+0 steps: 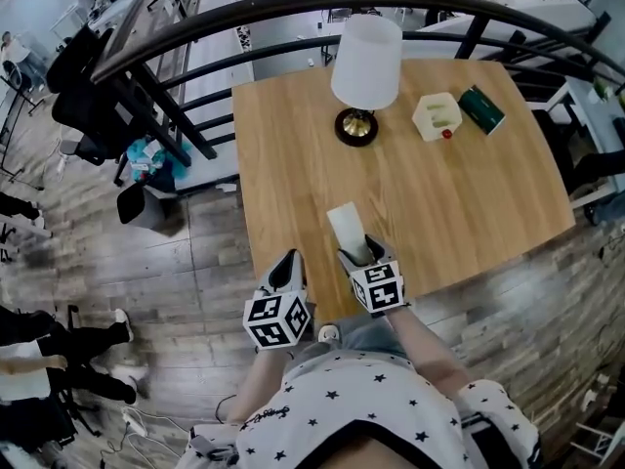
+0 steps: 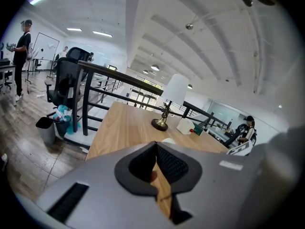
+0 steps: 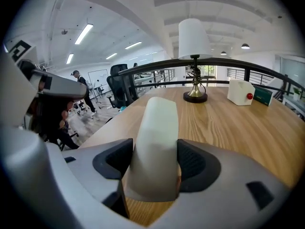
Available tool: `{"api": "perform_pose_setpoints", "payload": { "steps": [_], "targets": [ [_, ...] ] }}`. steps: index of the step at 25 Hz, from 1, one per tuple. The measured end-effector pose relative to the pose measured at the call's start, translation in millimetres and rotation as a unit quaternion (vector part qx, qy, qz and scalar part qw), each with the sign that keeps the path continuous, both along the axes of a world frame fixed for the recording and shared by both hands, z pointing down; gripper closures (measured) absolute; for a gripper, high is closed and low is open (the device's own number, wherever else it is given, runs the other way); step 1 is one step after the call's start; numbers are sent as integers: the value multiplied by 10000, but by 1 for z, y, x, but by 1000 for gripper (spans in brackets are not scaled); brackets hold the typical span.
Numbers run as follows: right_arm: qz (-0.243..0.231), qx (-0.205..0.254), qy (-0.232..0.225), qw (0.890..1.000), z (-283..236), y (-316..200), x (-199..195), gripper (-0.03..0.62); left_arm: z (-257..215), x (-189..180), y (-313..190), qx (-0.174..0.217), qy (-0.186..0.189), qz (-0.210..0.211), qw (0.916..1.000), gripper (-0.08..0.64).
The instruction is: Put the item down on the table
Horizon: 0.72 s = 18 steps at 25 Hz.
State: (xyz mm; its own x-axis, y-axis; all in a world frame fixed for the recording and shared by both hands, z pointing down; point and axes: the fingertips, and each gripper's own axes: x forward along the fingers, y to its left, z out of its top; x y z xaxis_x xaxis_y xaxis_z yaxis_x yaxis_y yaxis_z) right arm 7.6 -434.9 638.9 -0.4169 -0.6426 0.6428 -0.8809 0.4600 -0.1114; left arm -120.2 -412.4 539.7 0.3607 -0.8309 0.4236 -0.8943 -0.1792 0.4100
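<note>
A pale, cream-white oblong item (image 3: 157, 137) stands between the jaws of my right gripper (image 3: 153, 162), and both dark pads press on its sides. From the head view, the item (image 1: 346, 225) sticks out ahead of the right gripper (image 1: 359, 252) over the front part of the wooden table (image 1: 469, 213). I cannot tell whether it touches the tabletop. My left gripper (image 1: 286, 274) hangs just off the table's front edge, left of the right one. In the left gripper view its pads meet with nothing between them (image 2: 155, 165).
A lamp with a white shade (image 1: 365, 66) stands at the far middle of the table. To its right are a white box with a red button (image 1: 437, 115) and a green box (image 1: 481, 108). A dark railing (image 1: 195, 37) curves behind the table.
</note>
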Motion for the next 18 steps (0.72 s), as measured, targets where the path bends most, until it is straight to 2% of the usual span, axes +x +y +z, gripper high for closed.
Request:
{"api": "perform_pose_setpoints", "payload": {
  "steps": [7,18],
  "targets": [
    [-120,-320,237,9991,23,-19,1,305,0,10,-27,-29,-29,-22,10000,548],
    [-358,-766,497,9952,44,-26,-7,305,1,15,-43,-100,-68,-120,9999,548]
  ]
}}
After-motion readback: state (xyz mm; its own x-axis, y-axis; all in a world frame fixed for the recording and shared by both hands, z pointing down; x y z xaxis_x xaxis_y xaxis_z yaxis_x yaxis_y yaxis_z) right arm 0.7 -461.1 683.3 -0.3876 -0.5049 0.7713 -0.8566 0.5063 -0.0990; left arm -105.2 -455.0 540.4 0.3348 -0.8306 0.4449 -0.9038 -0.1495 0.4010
